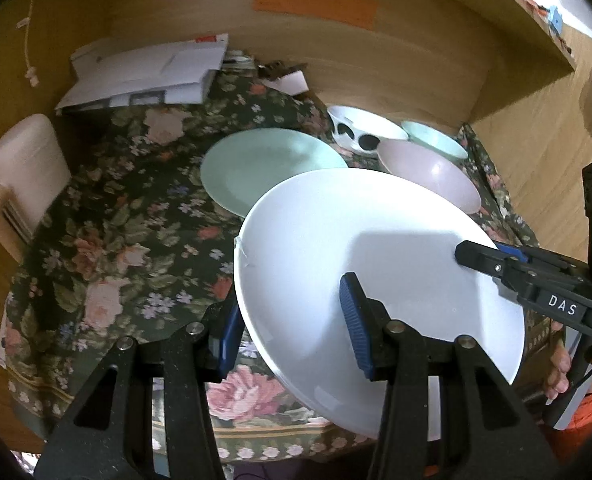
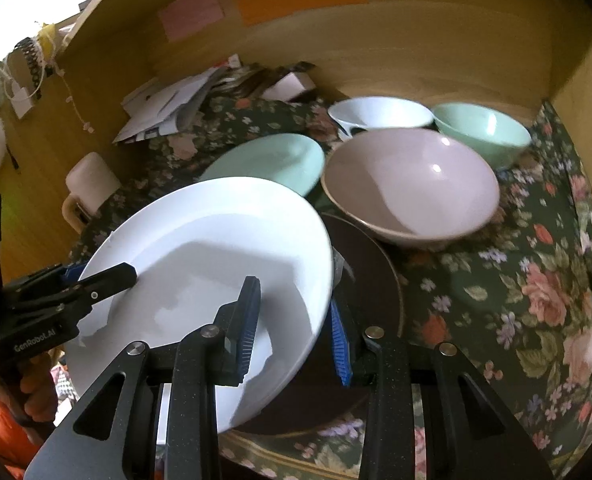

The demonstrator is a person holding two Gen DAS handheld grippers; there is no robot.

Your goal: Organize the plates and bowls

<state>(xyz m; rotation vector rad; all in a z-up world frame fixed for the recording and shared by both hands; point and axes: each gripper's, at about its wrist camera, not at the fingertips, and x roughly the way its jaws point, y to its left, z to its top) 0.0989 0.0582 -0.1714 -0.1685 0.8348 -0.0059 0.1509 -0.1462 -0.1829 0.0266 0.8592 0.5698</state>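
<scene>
Claw [image 2: 293, 332] astride white plate [image 2: 199, 248] rim

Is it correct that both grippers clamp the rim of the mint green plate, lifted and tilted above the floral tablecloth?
Not quite: the left gripper and right gripper clamp the white plate. The left wrist view shows the mint green plate lying behind it on the floral tablecloth.
</scene>
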